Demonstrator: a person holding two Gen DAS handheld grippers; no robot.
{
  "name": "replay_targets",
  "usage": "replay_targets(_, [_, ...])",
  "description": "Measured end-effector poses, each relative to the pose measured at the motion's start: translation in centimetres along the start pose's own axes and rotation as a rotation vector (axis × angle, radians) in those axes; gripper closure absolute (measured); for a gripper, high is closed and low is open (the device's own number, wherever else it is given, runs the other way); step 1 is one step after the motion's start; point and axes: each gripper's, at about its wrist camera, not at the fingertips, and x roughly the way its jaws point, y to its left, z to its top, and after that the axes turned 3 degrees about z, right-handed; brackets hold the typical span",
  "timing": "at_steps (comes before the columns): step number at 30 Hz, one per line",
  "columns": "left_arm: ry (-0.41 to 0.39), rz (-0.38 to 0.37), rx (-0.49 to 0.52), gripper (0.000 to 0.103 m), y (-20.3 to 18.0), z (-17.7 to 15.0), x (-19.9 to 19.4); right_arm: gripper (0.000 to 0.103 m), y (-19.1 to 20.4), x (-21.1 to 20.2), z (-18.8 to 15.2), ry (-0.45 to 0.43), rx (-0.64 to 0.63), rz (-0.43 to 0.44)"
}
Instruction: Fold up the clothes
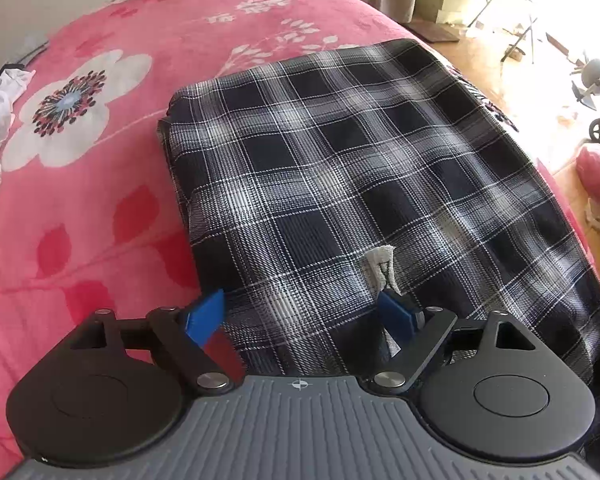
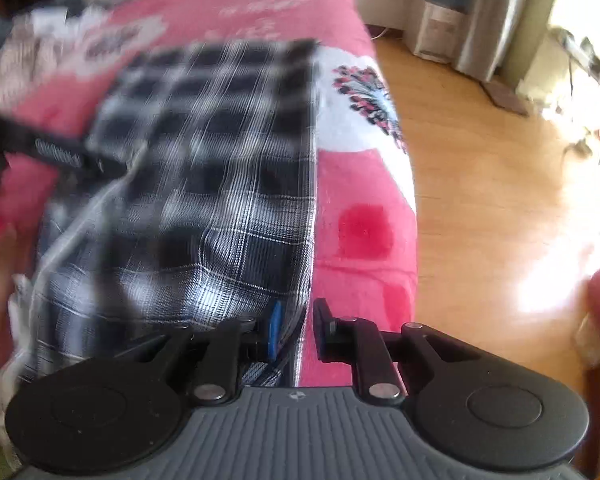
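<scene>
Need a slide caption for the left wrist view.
Open left hand-held gripper over a folded black-and-white plaid garment on a pink floral blanket.

Right wrist view smeared by motion: the plaid cloth [image 2: 204, 152] blurs toward its far end, and the pile of clothes [image 2: 48, 36] beyond is unreadable. My right tongs [image 2: 294, 330] hide the cloth edge between them; grip uncertain. White tag [image 1: 382, 270] lettering too small.

Both wrist cameras look down and forward from close above the pink floral bedspread [image 1: 100, 208], sharing the black-and-white plaid garment [image 1: 360, 184] and sunlit wooden floor [image 2: 480, 200] to the right.
</scene>
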Motion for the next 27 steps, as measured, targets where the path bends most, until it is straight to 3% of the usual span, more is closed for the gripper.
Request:
replay_targets(4, [0.004,0.007,-0.006,0.019,0.1,0.1,-0.1,0.084,0.6,-1.1,-1.2,0.006,-0.028,0.041])
replay_targets(7, [0.005,0.017,-0.003,0.018,0.0,0.1,-0.1,0.084,1.4,-0.4,-2.0,0.075,-0.074,0.048])
replay_targets(22, [0.02,0.048,-0.005,0.011,0.1,-0.1,0.0,0.084,5.5,2.3,4.5,0.009,-0.301,-0.01])
replay_targets(27, [0.023,0.047,-0.006,0.01,0.2,0.0,0.1,0.084,5.3,5.1,4.6,0.062,-0.297,-0.002])
